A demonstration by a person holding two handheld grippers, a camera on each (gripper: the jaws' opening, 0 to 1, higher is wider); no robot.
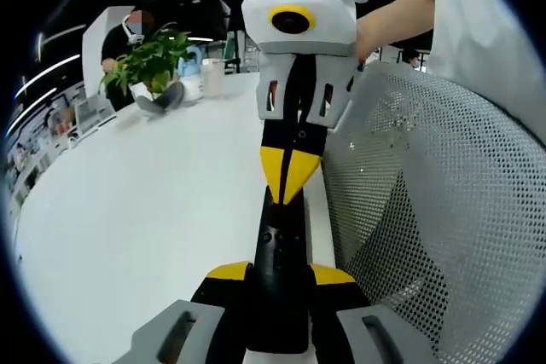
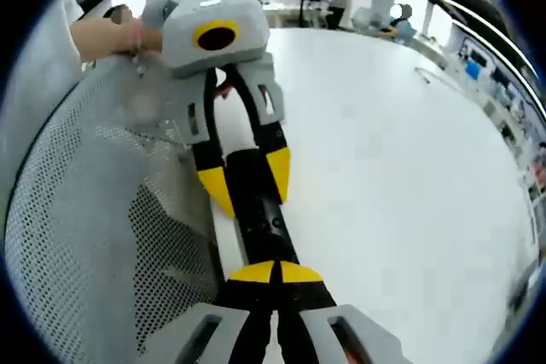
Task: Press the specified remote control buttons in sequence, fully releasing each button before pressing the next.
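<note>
Left gripper (image 1: pixel 281 272): nearest the lens in the left gripper view, jaws set narrow and clamped on the sides of the remote (image 1: pixel 280 236), yellow tips on either side of its black body.
Right gripper (image 1: pixel 290 176): comes in from the top of that view, its two yellow tips brought together into one point (no gap between them), carrying nothing.
Remote, place: held up by the left gripper above the near edge of the white table (image 1: pixel 153 210), just beside a mesh chair back (image 1: pixel 444 210); it runs lengthwise between the two grippers.
Remote and right tips: in the right gripper view the closed point of the right gripper (image 2: pixel 275 273) sits on the upper face of the remote (image 2: pixel 260 210), touching or all but touching; the left gripper (image 2: pixel 247 178) grips it further along.
Progress: a press looks under way or about to land; which button, and how many are done, cannot be told.
Left to do: release fully, then the remaining buttons.
</note>
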